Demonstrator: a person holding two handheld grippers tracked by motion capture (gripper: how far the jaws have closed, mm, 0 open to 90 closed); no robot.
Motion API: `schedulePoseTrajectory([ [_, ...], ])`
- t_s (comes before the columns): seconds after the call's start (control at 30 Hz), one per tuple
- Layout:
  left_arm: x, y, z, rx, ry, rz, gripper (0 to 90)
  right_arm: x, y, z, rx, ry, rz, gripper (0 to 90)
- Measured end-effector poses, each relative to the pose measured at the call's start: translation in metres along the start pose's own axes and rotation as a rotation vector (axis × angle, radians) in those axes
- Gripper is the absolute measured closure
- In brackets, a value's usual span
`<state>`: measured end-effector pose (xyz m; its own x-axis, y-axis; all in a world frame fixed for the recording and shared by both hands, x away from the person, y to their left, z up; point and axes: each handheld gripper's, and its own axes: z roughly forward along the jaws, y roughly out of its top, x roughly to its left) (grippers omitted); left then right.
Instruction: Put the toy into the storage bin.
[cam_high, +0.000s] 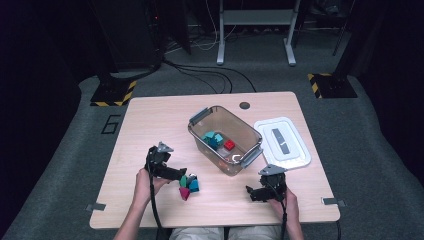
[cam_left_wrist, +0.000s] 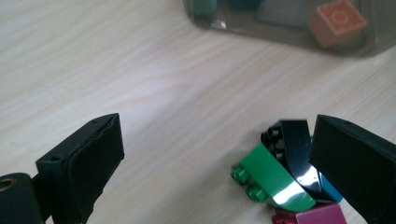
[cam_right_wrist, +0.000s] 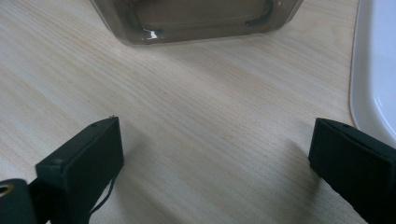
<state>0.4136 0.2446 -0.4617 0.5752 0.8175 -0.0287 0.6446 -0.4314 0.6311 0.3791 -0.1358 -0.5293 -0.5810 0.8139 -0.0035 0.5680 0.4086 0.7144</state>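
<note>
Left tool (cam_left_wrist: 212, 163), jaws wide, approaching loose toy bricks (cam_left_wrist: 289, 179) on the bench (cam_left_wrist: 140, 70).
Bricks look light, rigid, glossy, beside its far jaw; grip flat sides. Right tool (cam_right_wrist: 215, 163) wide, empty.

Left tool (cam_high: 186, 178): black body, grey three-cornered plate on top, black cable trailing back, two blocky black jaws with a small screw hole near each tip. Right tool (cam_high: 248, 190): same build. Person: bare forearms, light trousers at the surface's near edge.
</note>
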Motion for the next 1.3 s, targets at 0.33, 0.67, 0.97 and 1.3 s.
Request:
schedulePoseTrajectory([
  [0.33, -0.005, -0.013, 0.013, 0.035, -0.027, -0.011, 2.9, 0.0, 0.0, 0.0, 0.0, 0.0, -0.001, 2.5],
  [0.67, -0.001, -0.017, 0.02, 0.061, -0.011, -0.023, 3.0, 0.0, 0.0, 0.0, -0.001, 0.0, -0.001, 2.5],
  [0.97, 0.013, -0.02, 0.016, 0.066, 0.019, -0.046, 2.7, 0.0, 0.0, 0.0, 0.0, 0.001, -0.001, 2.4],
  [1.3, 0.028, -0.028, 0.006, 0.004, 0.02, -0.107, 3.5, 0.0, 0.0, 0.0, 0.0, 0.0, -0.001, 2.5],
])
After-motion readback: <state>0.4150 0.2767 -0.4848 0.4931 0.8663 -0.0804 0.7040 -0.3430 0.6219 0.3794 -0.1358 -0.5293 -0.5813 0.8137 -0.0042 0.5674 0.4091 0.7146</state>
